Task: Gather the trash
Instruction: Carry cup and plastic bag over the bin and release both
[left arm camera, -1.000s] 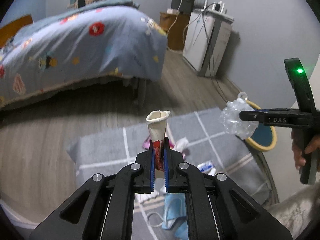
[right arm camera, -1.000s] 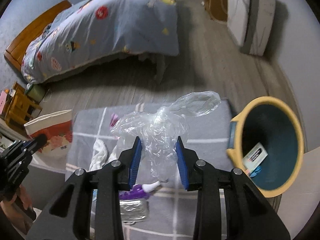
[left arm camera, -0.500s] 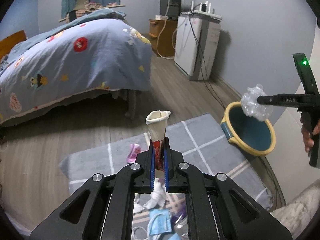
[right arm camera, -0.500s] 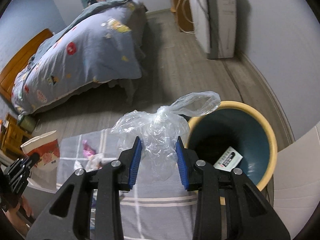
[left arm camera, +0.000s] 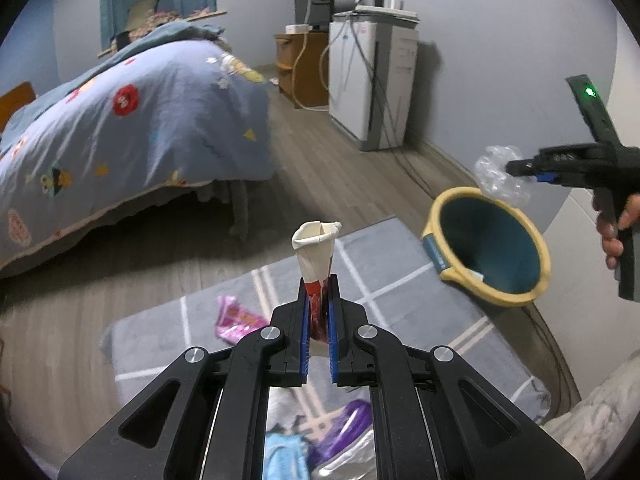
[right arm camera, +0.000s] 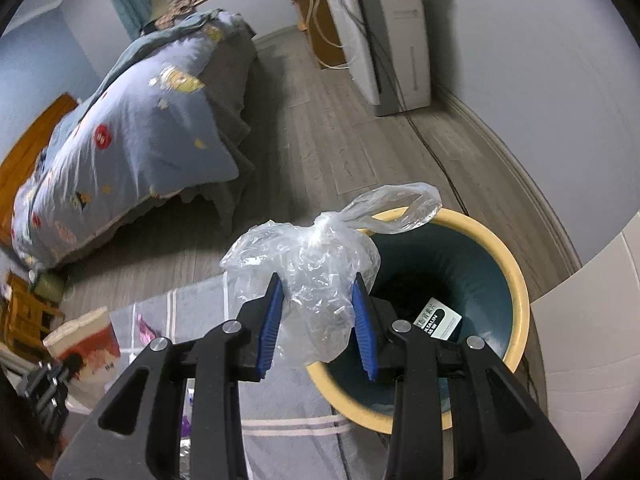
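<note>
**Two pairs of tongs carry litter toward a bedroom bin**

On the left of the room, a bed (left arm camera: 132, 128) under a blue patterned quilt stands on a wood-plank floor (left arm camera: 132, 256). A grey rug (left arm camera: 400, 276) with pale grid lines lies in front of it, and a pink wrapper (left arm camera: 236, 320) rests near the rug's left edge, with a purple wrapper (left arm camera: 352, 420) and a light blue face mask (left arm camera: 284, 456) toward its near edge, partly hidden behind the tool. At centre, the left tongs (left arm camera: 319, 280) are closed almost fully, their blue pads pinching the red lower end of a crumpled paper cone (left arm camera: 316, 248), which stands upright above the rug with its white mouth upward. Further right, a yellow-rimmed bin (right arm camera: 516, 280) with a dark teal inside stands off the rug's far right corner; a black-and-white printed card (right arm camera: 438, 320) lies inside it. The right tongs (right arm camera: 316, 292), held by a hand (left arm camera: 616, 228), stand partly open and grip a crumpled clear plastic bag (right arm camera: 304, 264) between both pads; the bag hangs just over the bin's near rim. Against the far wall stand a white appliance (left arm camera: 372, 80) trailing cables and a wooden cabinet (left arm camera: 296, 68)
</note>
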`<state>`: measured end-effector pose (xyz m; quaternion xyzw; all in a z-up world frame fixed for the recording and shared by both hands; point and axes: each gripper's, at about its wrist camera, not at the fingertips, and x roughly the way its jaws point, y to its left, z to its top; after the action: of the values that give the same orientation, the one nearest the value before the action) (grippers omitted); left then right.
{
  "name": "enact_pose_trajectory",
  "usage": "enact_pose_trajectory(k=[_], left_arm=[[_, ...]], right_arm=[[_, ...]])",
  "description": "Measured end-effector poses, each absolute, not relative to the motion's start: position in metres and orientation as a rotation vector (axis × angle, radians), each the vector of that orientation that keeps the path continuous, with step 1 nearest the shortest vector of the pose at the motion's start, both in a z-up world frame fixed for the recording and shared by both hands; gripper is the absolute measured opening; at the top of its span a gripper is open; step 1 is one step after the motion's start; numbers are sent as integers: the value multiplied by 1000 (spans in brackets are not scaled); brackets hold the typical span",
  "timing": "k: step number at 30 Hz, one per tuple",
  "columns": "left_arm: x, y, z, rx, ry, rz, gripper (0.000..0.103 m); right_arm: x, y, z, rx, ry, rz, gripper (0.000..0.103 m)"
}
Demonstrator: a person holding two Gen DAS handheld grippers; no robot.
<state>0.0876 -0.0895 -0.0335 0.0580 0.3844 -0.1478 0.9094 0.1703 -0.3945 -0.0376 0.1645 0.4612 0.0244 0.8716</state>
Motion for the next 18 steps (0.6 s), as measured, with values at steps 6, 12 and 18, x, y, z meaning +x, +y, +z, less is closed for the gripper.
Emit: enact_pose_trajectory(k=[6,12,18], left_arm=[[96,-134,-36,127,806,-382,8],[113,-189,-43,127,829,-459,8],[129,-247,-52,162,842,-536,8]], right_arm=[[178,-421,-50,418,978,9,33],[179,-455,-69,469,1008,-92,33],[176,-480,-82,479,1034,-200,33]])
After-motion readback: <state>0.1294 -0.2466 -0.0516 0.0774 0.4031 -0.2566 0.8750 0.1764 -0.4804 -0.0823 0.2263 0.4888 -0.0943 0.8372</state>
